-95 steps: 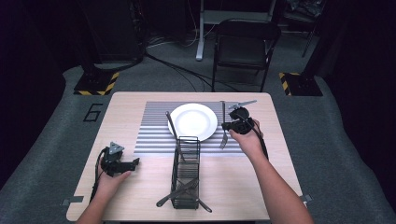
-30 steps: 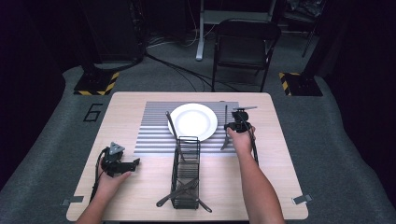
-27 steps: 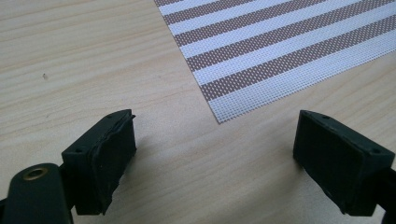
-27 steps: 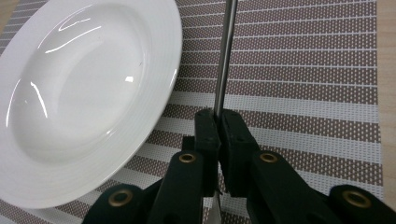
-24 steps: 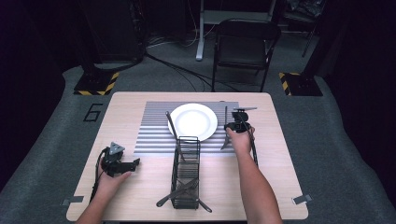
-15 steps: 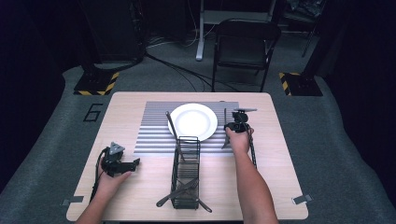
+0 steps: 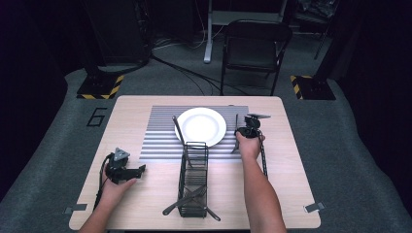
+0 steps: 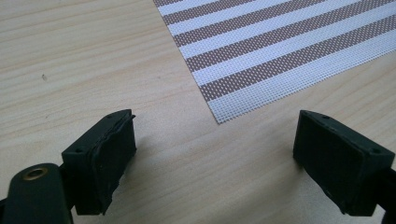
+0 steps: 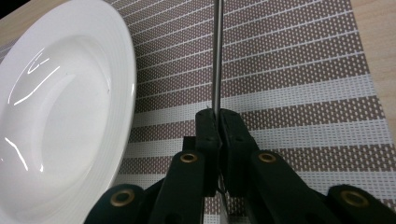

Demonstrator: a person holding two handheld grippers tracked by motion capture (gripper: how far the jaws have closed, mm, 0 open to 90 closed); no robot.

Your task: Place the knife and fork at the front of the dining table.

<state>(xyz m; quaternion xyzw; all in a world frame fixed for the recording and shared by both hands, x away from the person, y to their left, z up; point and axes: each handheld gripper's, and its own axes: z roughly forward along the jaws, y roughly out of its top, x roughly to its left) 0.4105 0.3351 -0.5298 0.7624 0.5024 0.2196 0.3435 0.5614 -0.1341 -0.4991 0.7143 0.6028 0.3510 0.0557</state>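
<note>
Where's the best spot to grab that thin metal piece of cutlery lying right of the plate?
Probably across its slim handle, coming from above. The utensil lies flat on the striped placemat beside the plate, so only its narrow sides offer purchase. The right gripper has its jaws shut on it that way.

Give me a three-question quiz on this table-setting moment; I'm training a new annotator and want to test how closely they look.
1. True or false: the right gripper is shut on a thin metal piece of cutlery.
2. On which side of the white plate does that piece of cutlery lie in the high view? A) left B) right C) on the plate
3. What lies between the left gripper jaws?

Key
1. True: the jaws are clamped on its slim handle.
2. B: it lies on the striped placemat, right of the plate.
3. Nothing; they stand wide apart over the bare wooden table, near the placemat's corner.
</note>
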